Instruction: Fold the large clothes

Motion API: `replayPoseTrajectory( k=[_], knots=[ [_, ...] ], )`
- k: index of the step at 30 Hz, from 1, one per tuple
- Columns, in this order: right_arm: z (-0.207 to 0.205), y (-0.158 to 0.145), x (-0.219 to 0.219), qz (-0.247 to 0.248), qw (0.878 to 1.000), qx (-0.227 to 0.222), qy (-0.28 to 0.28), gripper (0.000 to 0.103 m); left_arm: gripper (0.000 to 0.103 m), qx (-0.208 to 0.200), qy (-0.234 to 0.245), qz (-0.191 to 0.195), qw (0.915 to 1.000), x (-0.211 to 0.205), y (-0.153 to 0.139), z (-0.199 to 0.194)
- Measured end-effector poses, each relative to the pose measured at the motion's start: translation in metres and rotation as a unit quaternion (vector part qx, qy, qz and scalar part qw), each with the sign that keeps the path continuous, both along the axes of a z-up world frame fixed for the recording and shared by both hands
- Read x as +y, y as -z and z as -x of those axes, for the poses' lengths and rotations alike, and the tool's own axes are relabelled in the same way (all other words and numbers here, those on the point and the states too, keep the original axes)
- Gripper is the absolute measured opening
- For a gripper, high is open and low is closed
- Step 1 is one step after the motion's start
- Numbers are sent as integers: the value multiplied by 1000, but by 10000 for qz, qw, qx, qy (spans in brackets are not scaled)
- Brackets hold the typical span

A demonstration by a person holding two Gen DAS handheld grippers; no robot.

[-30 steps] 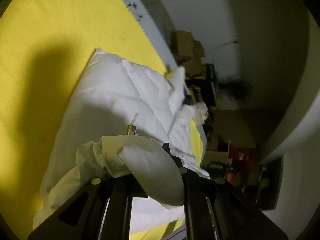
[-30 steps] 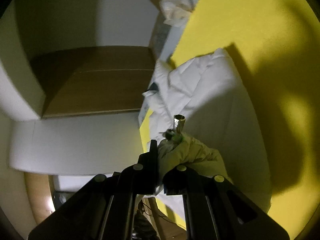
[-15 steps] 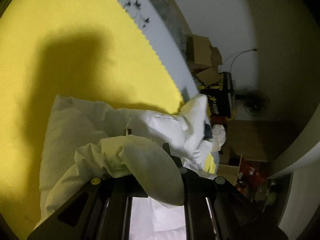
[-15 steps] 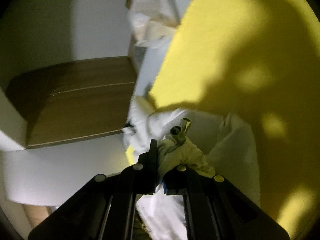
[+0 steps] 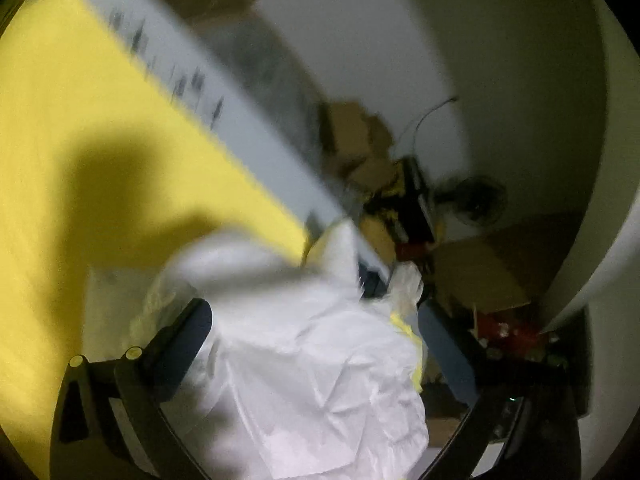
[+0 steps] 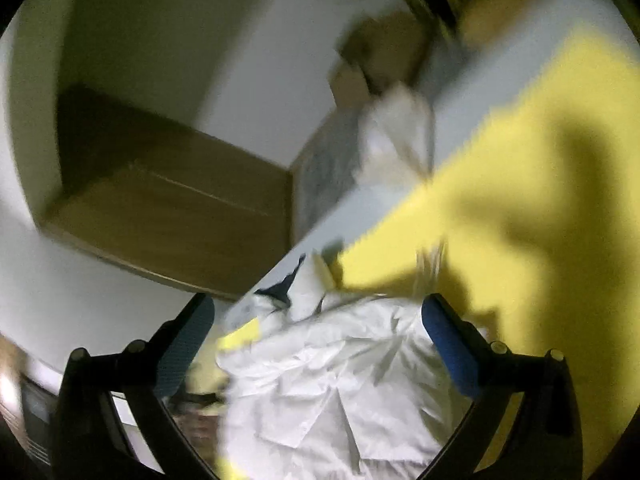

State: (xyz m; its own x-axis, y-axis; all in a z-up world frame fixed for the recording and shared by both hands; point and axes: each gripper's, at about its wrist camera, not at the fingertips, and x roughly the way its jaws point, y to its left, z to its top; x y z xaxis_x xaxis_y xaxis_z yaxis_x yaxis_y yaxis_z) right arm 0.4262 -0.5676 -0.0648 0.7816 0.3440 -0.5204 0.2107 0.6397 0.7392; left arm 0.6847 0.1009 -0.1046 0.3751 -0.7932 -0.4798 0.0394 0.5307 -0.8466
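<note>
On yellow foam mat [image 5: 100, 128], white padded garment [image 5: 312, 368] lies bunched; left hand-held gripper [image 5: 320, 344], right hand-held gripper [image 6: 318, 320] jaws just opening, fabric released; fold unfinished, smoothing left.

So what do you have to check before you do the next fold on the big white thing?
1. Left gripper let go: ok, jaws have just been opening, spread wide, white garment lies loose between them.
2. Right gripper let go: ok, jaws have just been opening, cloth between but not pinched.
3. Garment on the yellow mat: not ok, part hangs past the mat's edge.
4. Garment lying flat: not ok, bunched and creased.
5. Fold lined up: cannot tell, pictures are blurred.
</note>
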Motion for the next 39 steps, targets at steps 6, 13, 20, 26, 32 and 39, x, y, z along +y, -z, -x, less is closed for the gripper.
replayPoseTrajectory(
  k=[6, 13, 20, 26, 32, 39],
  knots=[
    [39, -81, 128, 2341, 9688, -567, -589, 98, 103, -1166, -340, -827, 9891, -7, -51, 50],
    [26, -31, 242, 2829, 9527, -4, -1108, 32, 103, -3266, -776, -2773, 9002, -84, -81, 191],
    [-24, 22, 283, 3823, 9223, 341, -452, 32, 102, -1667, -859, -3467, 9190, -139, -1, 140],
    [-66, 87, 243, 3207, 9404, 1002, -521, 32, 102, -1598, -622, -3909, 9043, -159, 45, 108],
    [-76, 108, 243, 3321, 9358, 1002, -629, 33, 103, -1676, -633, -4028, 8976, -174, 60, 102],
    [-81, 117, 246, 3358, 9332, 1091, -672, 33, 103, -1677, -649, -3998, 8988, -164, 65, 106]
  ],
)
